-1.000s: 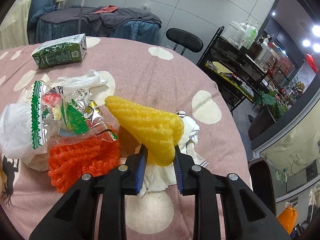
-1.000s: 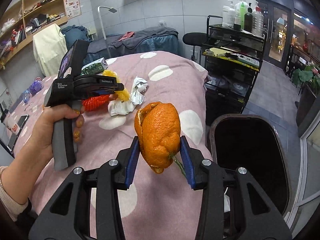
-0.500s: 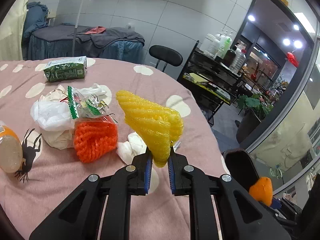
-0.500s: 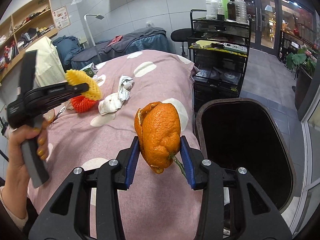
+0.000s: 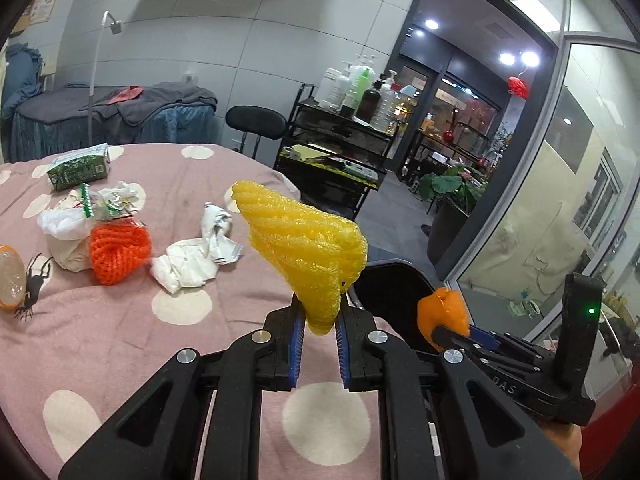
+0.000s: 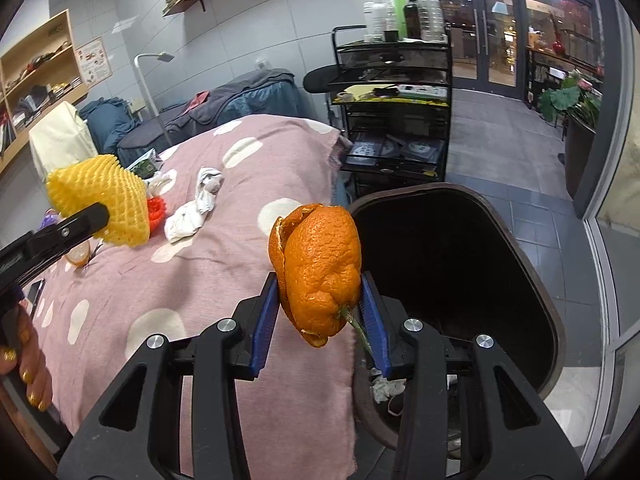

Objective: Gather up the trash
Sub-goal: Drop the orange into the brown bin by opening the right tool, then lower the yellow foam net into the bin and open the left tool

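Note:
My left gripper (image 5: 319,330) is shut on a yellow foam fruit net (image 5: 306,248) and holds it above the table's right edge; the net also shows in the right wrist view (image 6: 106,200). My right gripper (image 6: 320,320) is shut on an orange peel (image 6: 320,268), held at the rim of the dark trash bin (image 6: 480,280). The peel (image 5: 442,314) and the bin (image 5: 392,292) also show in the left wrist view. Crumpled white tissue (image 5: 200,256), an orange net (image 5: 118,250), plastic wrappers (image 5: 92,208) and a green carton (image 5: 78,170) lie on the pink dotted tablecloth (image 5: 120,340).
A black shelf cart with bottles (image 6: 396,92) stands beyond the bin. A black stool (image 5: 256,124) is behind the table. A plastic cup (image 5: 10,276) lies at the table's left edge. A phone (image 6: 34,292) lies on the table. Some trash lies inside the bin (image 6: 386,390).
My left gripper has lifted the yellow net off the pile and carried it right toward the bin. My right gripper with the peel has moved closer to the bin's rim.

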`<state>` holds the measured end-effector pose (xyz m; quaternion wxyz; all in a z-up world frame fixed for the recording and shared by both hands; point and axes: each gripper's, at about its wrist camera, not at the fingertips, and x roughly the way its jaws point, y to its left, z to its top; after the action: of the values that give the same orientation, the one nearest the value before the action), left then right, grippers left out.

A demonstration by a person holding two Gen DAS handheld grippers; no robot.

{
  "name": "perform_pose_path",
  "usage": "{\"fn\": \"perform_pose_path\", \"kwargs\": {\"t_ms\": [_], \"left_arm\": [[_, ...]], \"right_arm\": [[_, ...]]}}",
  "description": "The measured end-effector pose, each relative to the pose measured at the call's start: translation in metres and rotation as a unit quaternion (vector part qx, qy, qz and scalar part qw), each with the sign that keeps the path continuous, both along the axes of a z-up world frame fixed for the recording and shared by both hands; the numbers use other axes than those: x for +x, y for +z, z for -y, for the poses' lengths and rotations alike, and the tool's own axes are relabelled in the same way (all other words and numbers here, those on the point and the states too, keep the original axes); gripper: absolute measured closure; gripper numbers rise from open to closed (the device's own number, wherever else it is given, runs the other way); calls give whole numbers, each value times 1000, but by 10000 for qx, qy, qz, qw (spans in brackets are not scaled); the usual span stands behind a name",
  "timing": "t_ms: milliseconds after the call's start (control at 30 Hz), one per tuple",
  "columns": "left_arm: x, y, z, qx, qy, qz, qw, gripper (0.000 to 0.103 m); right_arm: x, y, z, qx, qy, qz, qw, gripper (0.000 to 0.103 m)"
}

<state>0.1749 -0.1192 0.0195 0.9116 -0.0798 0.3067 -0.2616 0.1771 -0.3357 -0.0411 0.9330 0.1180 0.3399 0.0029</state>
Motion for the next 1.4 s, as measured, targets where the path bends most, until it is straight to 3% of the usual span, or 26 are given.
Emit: {"fn": "perform_pose_path", "kwargs": {"t_ms": [300,533,867,967,1000,1400], "left_arm": [[-13,-6,50,12,-487,-10,9988,89],[-18,-11,81,153,-807,-39,9966,89],[-19,-18,108,306,-1034,-106,9941,89],[-21,-20,110,354,-1072,-123,9935,89],[-21,-21,111,371,-1080,-133,9934,89],[-17,-26,132,527,-1319,-209,9896,89]], "right_arm": [[-4,-21,44,71,-645,-266,9975,62],[9,-51,74,114,-1032,-813,9913,62],[26,-83,90,292,-1195,-1295,9839,57],[23,-82,88,264,-1200,-1172,9855,37],[21,-80,87,234,-1201,-1094,9864,35],[0,-44,95,55,-1563,-536,9862,35]]}}
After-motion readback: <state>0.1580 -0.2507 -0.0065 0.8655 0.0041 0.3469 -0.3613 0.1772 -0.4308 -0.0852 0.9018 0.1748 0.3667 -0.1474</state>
